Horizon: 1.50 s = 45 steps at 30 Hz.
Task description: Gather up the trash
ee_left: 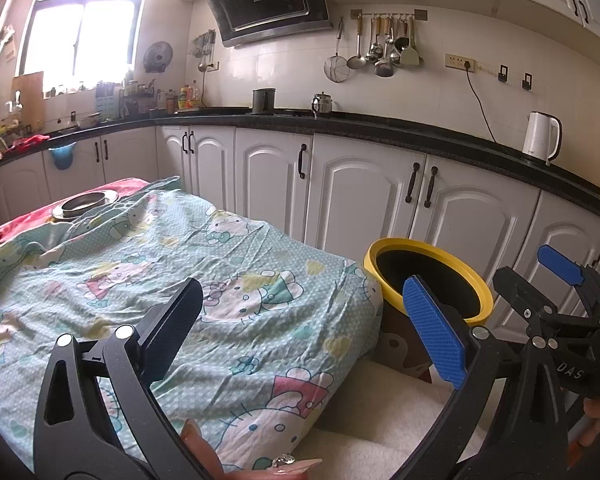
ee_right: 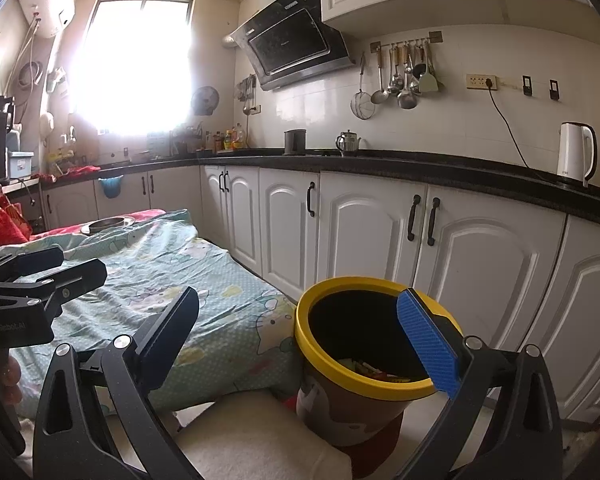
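Note:
A brown bin with a yellow rim stands on the floor by the table's right end, and small colourful scraps lie at its bottom. My right gripper hangs open just above and before the bin, its blue pad over the rim, nothing between the fingers. The left wrist view shows the same bin at right. My left gripper is open and empty over the near corner of the cartoon-print cloth. The right gripper appears at the far right there, open. No loose trash shows on the cloth.
A metal dish sits at the cloth's far end on red fabric. White cabinets under a dark counter run close behind the bin, with a white kettle on top. Pale floor lies below. A hand holds the left gripper.

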Motion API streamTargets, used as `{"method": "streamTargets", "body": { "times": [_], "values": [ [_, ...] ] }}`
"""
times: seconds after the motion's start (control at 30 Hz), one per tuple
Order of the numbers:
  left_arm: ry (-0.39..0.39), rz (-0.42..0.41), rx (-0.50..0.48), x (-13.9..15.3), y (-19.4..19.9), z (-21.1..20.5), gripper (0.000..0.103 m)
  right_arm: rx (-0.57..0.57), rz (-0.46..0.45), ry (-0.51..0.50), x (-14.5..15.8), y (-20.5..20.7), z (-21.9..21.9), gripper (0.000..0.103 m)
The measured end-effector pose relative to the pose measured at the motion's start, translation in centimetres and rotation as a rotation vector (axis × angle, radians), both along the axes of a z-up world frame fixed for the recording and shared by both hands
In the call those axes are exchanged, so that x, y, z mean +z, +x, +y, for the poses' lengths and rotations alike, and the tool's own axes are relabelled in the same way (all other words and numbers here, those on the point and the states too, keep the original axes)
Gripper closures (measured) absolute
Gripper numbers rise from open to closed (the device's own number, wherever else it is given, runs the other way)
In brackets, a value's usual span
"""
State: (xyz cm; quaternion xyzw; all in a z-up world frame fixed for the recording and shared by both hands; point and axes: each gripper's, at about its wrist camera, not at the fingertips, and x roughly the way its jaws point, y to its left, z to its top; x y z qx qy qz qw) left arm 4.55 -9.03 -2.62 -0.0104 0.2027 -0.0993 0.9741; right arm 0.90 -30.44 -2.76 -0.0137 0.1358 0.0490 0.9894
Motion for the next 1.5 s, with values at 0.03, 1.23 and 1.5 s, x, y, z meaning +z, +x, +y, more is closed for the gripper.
{"method": "streamTargets", "body": {
  "times": [0.03, 1.23, 1.5],
  "values": [
    [0.0, 0.0, 0.001, 0.0, 0.0, 0.0, 0.011, 0.0, 0.002, 0.0, 0.0, 0.0, 0.0, 0.006],
    [-0.021, 0.046, 0.012, 0.1, 0.4, 0.5, 0.011, -0.013, -0.001, 0.004, 0.3, 0.3, -0.3, 0.006],
    [-0.09, 0.186, 0.205, 0.6, 0.1, 11.0, 0.011, 0.114, -0.002, -0.034, 1.5, 2.2, 3.8, 0.006]
  ]
}}
